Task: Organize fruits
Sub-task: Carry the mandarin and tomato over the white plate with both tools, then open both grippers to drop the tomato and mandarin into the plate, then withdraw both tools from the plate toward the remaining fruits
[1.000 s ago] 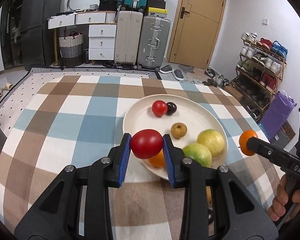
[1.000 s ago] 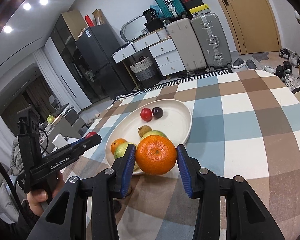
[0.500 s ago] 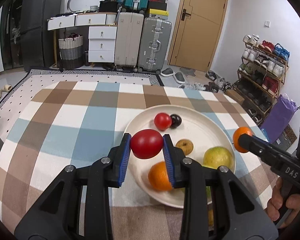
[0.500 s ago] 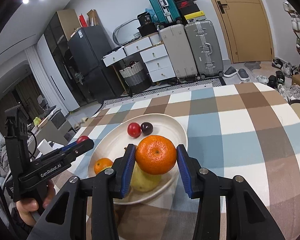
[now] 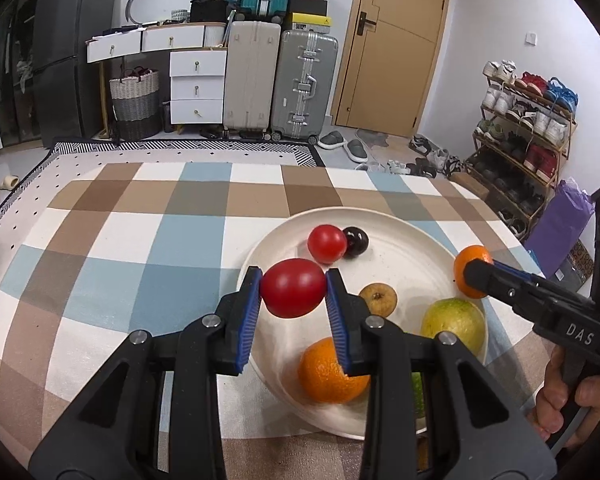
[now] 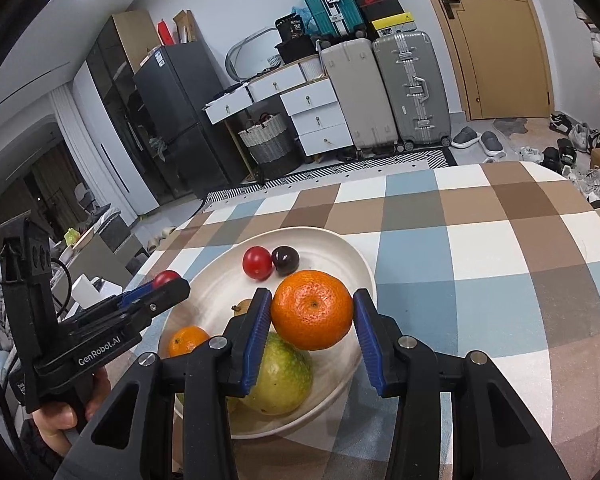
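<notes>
1. The left gripper (image 5: 293, 289) clenched a red tomato (image 5: 292, 287) between its blue pads, held above the left rim of the white plate (image 5: 404, 240).
2. The right gripper (image 6: 311, 311) clasped a mandarin orange (image 6: 311, 309), held over the plate's right part, above a green-yellow fruit (image 6: 282, 376).
3. In the plate lay a smaller red tomato (image 5: 327, 243) touching a dark plum (image 5: 355, 241), a small brown fruit (image 5: 378, 300), and a second orange (image 5: 330, 372) near the front rim.
4. The plate stood on a checked tablecloth (image 5: 140, 240) of blue, brown and white squares.
5. A person's hand (image 5: 560, 396) gripped the right tool's handle.
</notes>
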The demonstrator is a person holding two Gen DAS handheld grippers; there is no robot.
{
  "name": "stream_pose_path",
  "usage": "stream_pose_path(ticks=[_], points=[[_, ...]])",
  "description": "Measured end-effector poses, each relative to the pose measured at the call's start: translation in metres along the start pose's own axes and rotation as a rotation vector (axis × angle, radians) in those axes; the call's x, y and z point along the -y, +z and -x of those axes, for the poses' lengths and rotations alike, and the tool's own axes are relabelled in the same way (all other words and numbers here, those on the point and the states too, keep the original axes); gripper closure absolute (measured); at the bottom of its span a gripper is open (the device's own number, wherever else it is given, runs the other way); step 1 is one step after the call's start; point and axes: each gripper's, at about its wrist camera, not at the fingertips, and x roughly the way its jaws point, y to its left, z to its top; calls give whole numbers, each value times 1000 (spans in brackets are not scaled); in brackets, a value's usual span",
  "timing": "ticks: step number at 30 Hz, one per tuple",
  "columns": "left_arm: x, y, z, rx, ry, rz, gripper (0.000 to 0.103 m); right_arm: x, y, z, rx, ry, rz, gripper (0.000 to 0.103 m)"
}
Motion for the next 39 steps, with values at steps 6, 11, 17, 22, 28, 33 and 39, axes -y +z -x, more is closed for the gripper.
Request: stream_pose_path(ticks=[6,11,17,22,28,33,39], points=[[4,-1,-2,-7,12,-17,74,-1,0,-3,-15,-7,6,60],[4,0,-2,-9,13,-21,74,2,0,-9,-39,-13,-8,60],[1,0,-1,2,40,-6,74,2,-1,-10,-46,-28,-6,57],[-6,-3,7,18,45,24,64,0,-2,-2,-11,-48,5,50],[-13,-14,28,36,63,58,18,0,-6,14,36,-74,-4,27],[-9,-26,47,34,51,25,3,-3,-14,24,29,-68,3,10],[-1,-45,69,20,48,-24,1,0,-33,49,26,-51,-7,0]])
